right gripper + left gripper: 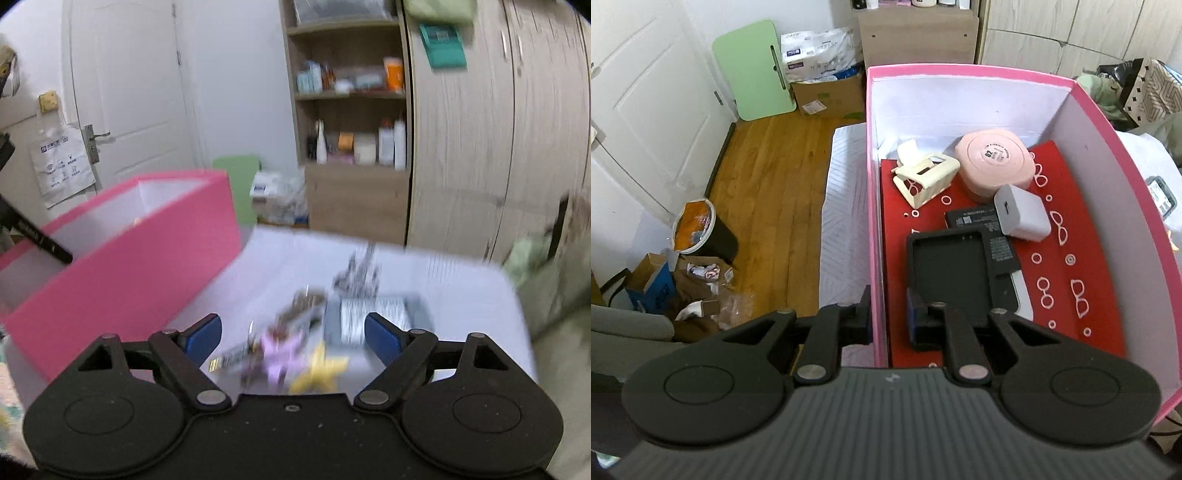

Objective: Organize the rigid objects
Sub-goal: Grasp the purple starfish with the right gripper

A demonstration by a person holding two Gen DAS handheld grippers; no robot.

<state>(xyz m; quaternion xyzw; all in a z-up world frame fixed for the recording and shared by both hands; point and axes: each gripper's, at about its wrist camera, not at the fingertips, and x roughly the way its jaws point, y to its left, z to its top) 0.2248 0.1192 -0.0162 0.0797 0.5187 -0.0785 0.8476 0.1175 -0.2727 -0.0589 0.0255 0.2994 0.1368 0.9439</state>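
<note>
A green folding board (753, 70) is leaning against the wall beside a cardboard box (827, 98) on the wooden floor (768, 192), while a full waste bin (701, 229) is standing near scattered packaging (mostly torn boxes). A white door (129, 85) is hanging shut, and bottles are lining the open wooden shelves (351, 96) beside a wardrobe (498, 129).

Matt pink cardboard is seen on the box (1123, 173), glossy plastic on the white charger (1021, 213), varnished wood on the floor (768, 177).
</note>
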